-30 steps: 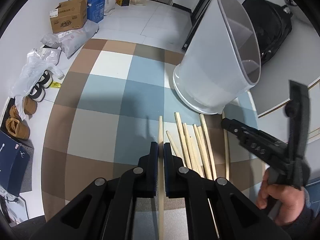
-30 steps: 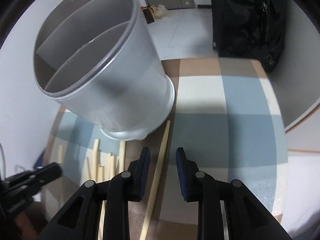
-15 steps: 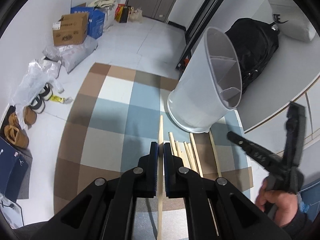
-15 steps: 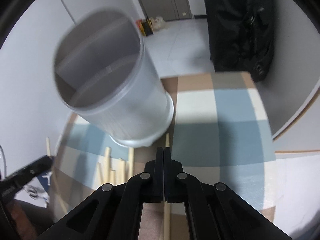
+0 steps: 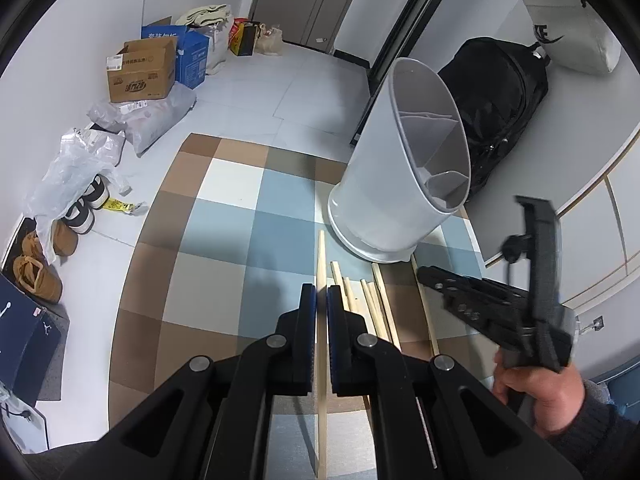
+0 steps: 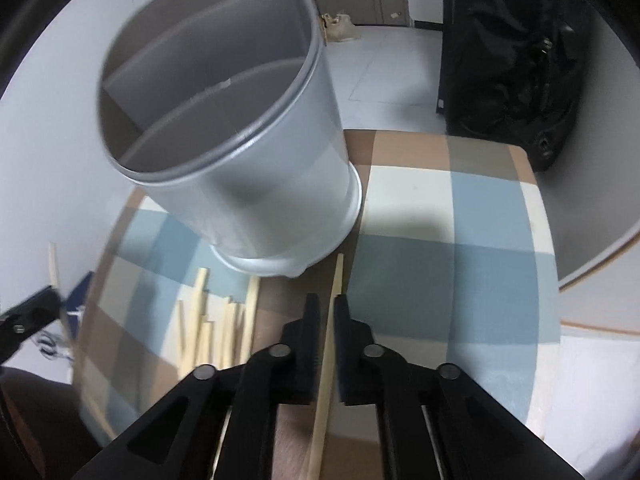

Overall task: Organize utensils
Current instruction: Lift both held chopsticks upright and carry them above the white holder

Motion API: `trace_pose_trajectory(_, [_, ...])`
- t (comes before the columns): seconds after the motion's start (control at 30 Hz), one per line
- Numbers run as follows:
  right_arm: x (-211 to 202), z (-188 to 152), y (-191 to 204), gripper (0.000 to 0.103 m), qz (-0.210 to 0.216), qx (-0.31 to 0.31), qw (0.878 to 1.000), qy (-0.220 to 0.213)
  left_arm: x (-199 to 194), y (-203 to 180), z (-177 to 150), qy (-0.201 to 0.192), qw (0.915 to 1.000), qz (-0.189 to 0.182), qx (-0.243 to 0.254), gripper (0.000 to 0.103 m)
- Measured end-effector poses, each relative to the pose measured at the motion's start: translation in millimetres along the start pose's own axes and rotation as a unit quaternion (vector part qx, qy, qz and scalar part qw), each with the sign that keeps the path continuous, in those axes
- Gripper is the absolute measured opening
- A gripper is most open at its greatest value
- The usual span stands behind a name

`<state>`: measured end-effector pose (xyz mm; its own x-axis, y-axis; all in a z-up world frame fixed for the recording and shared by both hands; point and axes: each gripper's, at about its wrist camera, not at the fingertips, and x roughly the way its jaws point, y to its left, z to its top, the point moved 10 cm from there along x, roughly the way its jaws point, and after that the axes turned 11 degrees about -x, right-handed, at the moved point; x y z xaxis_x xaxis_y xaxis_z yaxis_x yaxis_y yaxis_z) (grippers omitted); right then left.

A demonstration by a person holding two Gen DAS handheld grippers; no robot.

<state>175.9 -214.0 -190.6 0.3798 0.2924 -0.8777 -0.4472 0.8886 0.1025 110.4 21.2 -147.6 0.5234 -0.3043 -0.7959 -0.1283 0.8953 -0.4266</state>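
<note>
While the checked cloth (image 5: 224, 280) fills most of both views, we take our bearings from the grey holder (image 5: 384, 184). It stands at 1 o'clock from the left gripper (image 5: 321, 304) and at 11 o'clock from the right gripper (image 6: 327, 312). It is a tall, round plastic tub on a wider foot, and its mouth is split by partitions into compartments, all of which look empty from here.

We judge the holder to be light and easy to nudge, so anything dropped in should go straight down without knocking the rim.

The left gripper is clamped on the left chopstick (image 5: 320, 256), whose tip points to 12 o'clock. The right gripper's jaws have just been opening. The right chopstick (image 6: 338, 276) runs between them, but a gap shows on either side, so we read it as released rather than gripped.

The loose chopsticks (image 5: 372, 300) lie in a rough row on the cloth at the holder's foot, at 3 o'clock from the left gripper. They are pale, plain wood, slim and straight.

We expect each to be stiff, very light and smooth enough to roll or swivel in the pads. A hold near the middle, square across the stick, should keep it from pivoting.
</note>
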Motion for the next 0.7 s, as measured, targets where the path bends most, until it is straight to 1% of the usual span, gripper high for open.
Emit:
trace_pose_trajectory(0.03, [5.6,0.4,0.6,0.027,-0.010,-0.008,1.000,0.005,-0.3,-0.1,0.7,-0.001,1.0000,-0.001,-0.002,0.001])
trace_pose_trajectory(0.07, [10.8,0.2,0.9,0.030,-0.021,-0.017,1.000,0.010,-0.4,1.4,2.7,-0.002,1.0000,-0.001,-0.004,0.001])
trace_pose_trajectory(0.2, [16.0,2.1,2.3,0.029,-0.048,-0.040,0.998,0.003,3.3,4.3,5.3,0.001,1.0000,-0.001,-0.010,0.001])
trace_pose_trajectory(0.23, [15.1,1.6,1.2,0.020,-0.052,-0.040,0.998,-0.001,3.9,4.8,5.1,0.001,0.9999,0.000,-0.010,0.001])
trace_pose_trajectory(0.27, [13.8,-0.5,0.1,0.007,-0.059,-0.038,0.998,-0.001,4.0,5.1,5.7,0.001,0.9999,-0.002,-0.011,0.001])
trace_pose_trajectory(0.3, [12.4,-2.9,-3.4,0.006,-0.063,-0.032,0.997,-0.002,3.8,4.8,5.7,0.001,0.9999,-0.003,-0.012,0.001])
trace_pose_trajectory(0.37, [9.4,-7.3,-6.8,0.005,-0.041,-0.012,0.999,-0.004,1.7,4.0,6.8,-0.004,0.9999,-0.003,-0.010,0.001])
trace_pose_trajectory(0.47, [1.5,-11.6,-12.7,0.005,-0.025,0.008,1.000,-0.010,-1.4,-0.5,7.3,-0.010,0.9999,-0.007,-0.003,0.001])
trace_pose_trajectory(0.57, [-23.6,-8.0,-15.2,0.005,0.000,0.037,0.999,-0.034,-7.3,-6.7,7.6,-0.016,0.9998,-0.010,0.007,0.001])
trace_pose_trajectory(0.7, [-62.7,4.6,-17.8,0.005,0.034,0.069,0.993,-0.085,-19.1,-17.0,11.4,-0.025,0.9995,-0.016,0.011,0.001])
